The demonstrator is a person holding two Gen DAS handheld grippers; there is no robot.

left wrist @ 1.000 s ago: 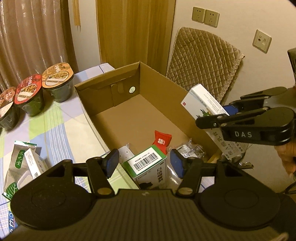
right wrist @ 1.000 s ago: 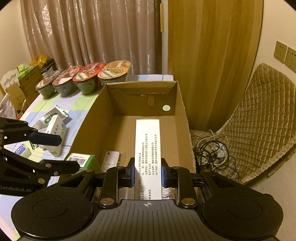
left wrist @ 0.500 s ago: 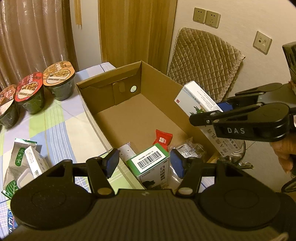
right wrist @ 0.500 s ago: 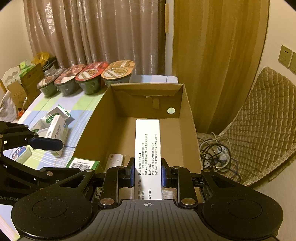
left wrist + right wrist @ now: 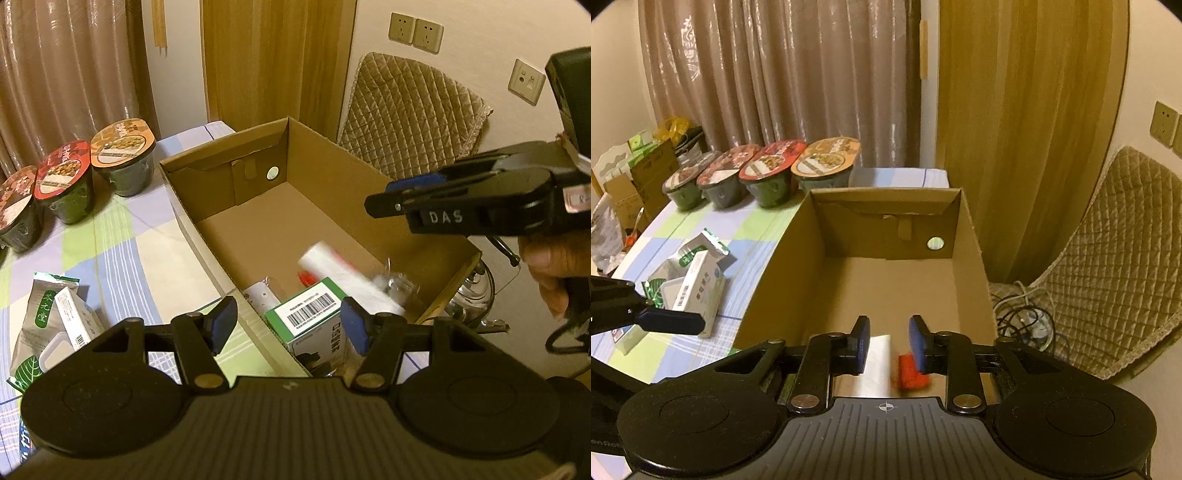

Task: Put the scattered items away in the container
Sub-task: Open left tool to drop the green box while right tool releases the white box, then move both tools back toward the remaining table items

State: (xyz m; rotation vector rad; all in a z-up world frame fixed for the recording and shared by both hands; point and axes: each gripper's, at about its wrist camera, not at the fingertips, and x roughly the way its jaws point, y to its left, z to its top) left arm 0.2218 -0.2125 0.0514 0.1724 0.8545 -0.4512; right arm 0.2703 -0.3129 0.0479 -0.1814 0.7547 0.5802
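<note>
2 grippers hung over the near end of the carton (image 5: 332, 177), both spread wide with nothing between the fingers. The left gripper (image 5: 288, 325) sat above the carton's near left wall, over a green-and-white barcode box (image 5: 314, 314) that stood inside the carton against that wall. The right gripper (image 5: 888, 341) was over the near floor of the carton; in the left view it (image 5: 384, 201) showed from the side at the right, held by a hand (image 5: 546, 266).

Below the right gripper's gap lay a long white box (image 5: 340, 273), motion-blurred, inside the carton and slanting across the barcode box's far corner; whether it touched the floor could not be told. Beside it sat a small red packet (image 5: 912, 371), and a crinkled clear wrapper (image 5: 399, 284) lay near the right wall. A white flat item (image 5: 258, 295) rested against the left wall just behind the barcode box. The far half of the carton floor was bare cardboard.

On the checked cloth (image 5: 753, 229) left of the carton, well apart from it, lay a green pouch (image 5: 40, 321) with a white box (image 5: 700, 291) leaning on it. 4 noodle bowls (image 5: 764, 173) stood in a row at the far edge, in front of the curtain (image 5: 775, 74). A quilted chair (image 5: 406, 114) stood beyond the carton's right side.
</note>
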